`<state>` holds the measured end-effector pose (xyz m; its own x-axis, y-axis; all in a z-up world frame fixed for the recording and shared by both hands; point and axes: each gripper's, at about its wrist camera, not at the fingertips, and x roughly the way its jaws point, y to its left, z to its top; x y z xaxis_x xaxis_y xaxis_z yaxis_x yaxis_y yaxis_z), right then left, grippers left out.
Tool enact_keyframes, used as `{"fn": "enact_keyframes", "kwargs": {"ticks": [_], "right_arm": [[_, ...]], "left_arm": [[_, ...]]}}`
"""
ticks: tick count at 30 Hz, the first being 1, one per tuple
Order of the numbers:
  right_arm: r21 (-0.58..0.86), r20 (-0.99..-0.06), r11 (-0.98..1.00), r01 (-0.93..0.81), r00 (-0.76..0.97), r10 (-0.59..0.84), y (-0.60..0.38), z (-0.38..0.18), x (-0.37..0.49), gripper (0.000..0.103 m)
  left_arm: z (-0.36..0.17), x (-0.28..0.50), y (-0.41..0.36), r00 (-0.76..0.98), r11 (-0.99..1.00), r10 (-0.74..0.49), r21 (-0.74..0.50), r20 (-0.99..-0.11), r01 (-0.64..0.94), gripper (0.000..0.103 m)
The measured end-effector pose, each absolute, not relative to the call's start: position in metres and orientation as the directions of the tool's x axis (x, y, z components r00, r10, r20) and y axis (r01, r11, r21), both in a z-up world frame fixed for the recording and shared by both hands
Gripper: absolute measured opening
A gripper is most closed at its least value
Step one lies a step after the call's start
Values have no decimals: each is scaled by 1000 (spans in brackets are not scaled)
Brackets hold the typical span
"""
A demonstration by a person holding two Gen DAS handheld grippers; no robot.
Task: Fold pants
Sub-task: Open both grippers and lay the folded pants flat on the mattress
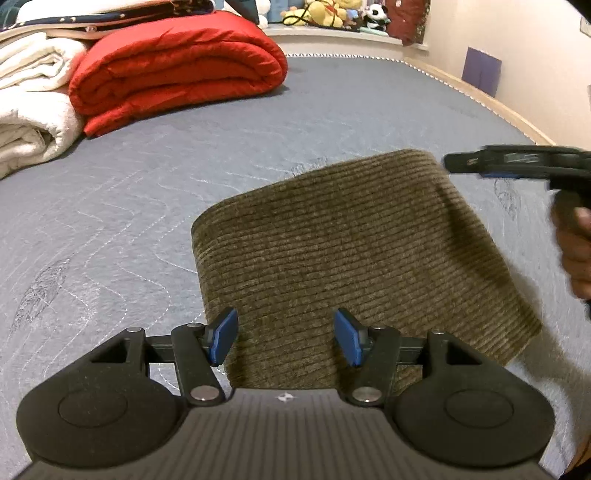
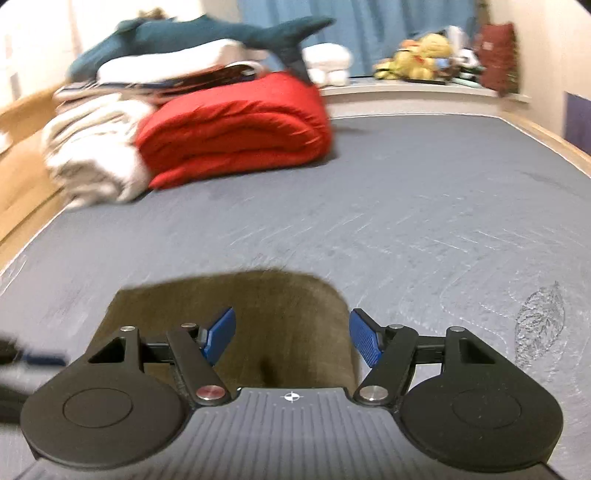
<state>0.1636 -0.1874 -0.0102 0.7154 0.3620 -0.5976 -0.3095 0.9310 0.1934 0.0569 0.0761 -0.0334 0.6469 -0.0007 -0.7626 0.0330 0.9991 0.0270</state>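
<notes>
The pants [image 1: 354,266] are olive-brown corduroy, folded into a compact rectangle lying flat on the grey quilted mattress [image 1: 184,177]. My left gripper [image 1: 285,338] is open and empty, its blue pads above the near edge of the folded pants. My right gripper [image 2: 291,338] is open and empty, above the pants [image 2: 280,317], which show blurred beneath it. The right gripper also shows in the left wrist view [image 1: 517,162], held in a hand at the pants' far right corner.
A folded red quilt [image 1: 177,70] and white blankets [image 1: 33,107] lie at the mattress's far left. A blue shark plush [image 2: 199,40] lies on that pile. Stuffed toys [image 1: 332,14] sit on a ledge at the back. A wall [image 1: 517,55] runs along the right.
</notes>
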Motion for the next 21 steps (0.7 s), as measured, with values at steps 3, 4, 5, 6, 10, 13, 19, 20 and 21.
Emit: {"fn": "enact_keyframes", "kwargs": {"ticks": [3,4,5,6,10,13,19,20,21], "right_arm": [[163,-616,947,-276,722,316,-168,-28,181,70],[119,-620,956,-267,732,282,-161,-34,184,70],[86,-623,961,-262,739,257,-156,-37,189,70],[66,-632,965,-252,738,236,-152,-43,194,69],[48,-666,980,-193,725,176,-144,-63,218,69],[39,-683,985,-168,715,149,-140,-77,231,69],[110,-684,984,-137,709,175,-151,-79,233,75],[107,-673,983,-149,717,182,-151,-78,226,75],[105,-663,981,-161,724,190,-153,-73,219,75]], "left_arm": [[-28,59,81,657,1000,-7,2,-754,14,63],[-26,61,82,659,1000,-7,-4,-752,6,63],[-25,64,83,661,1000,-5,-10,-750,-3,63],[-24,66,83,663,1000,-4,-13,-749,-9,63],[-20,75,87,675,998,-14,-48,-738,-33,63],[-16,77,90,681,996,-14,-70,-732,-54,63],[-7,68,94,686,997,-7,-56,-727,-49,65],[-3,66,96,689,997,-4,-59,-724,-57,69],[1,63,98,695,996,1,-62,-719,-66,74]]}}
